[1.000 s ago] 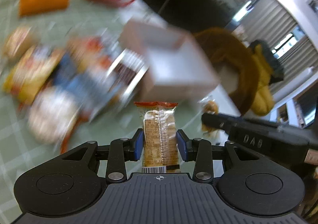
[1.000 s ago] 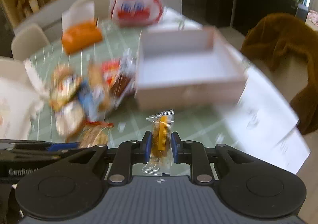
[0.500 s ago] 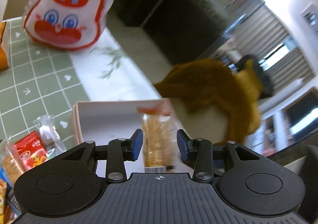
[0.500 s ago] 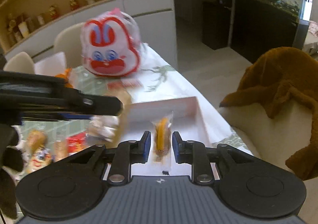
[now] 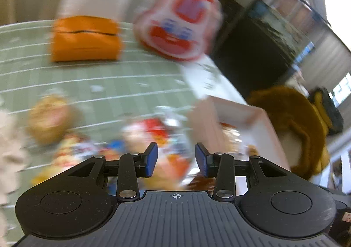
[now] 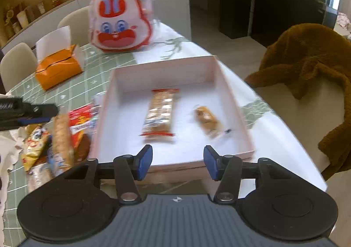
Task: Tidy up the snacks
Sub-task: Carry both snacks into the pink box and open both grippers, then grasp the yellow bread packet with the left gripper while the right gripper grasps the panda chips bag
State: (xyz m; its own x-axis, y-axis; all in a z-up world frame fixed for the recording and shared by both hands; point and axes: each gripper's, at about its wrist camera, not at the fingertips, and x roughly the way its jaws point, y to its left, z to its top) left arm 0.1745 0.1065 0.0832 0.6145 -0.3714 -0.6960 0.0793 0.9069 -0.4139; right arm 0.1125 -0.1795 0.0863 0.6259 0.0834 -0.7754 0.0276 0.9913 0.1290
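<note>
A shallow white box [image 6: 216, 71] sits on the green checked tablecloth. Inside it lie a long biscuit pack with red ends [image 6: 160, 112] and a small clear-wrapped orange snack [image 6: 208, 121]. My right gripper [image 6: 177, 162] is open and empty just above the box's near wall. My left gripper [image 5: 176, 159] is open and empty over the pile of loose snacks [image 5: 140, 135] left of the box [image 5: 239, 111]; this view is blurred. The left gripper also shows at the left edge of the right wrist view [image 6: 26, 111], above the snack pile [image 6: 59, 135].
A rabbit-face bag [image 6: 120, 21] and an orange box with a white flap [image 6: 58, 67] stand at the table's far side. A chair with a brown fleece [image 6: 311, 60] is right of the table. Pale chairs [image 6: 15, 65] stand behind the table.
Both grippers have opened and let go of their snacks, which now lie in the white box. The left gripper has swung left toward the snack pile.
</note>
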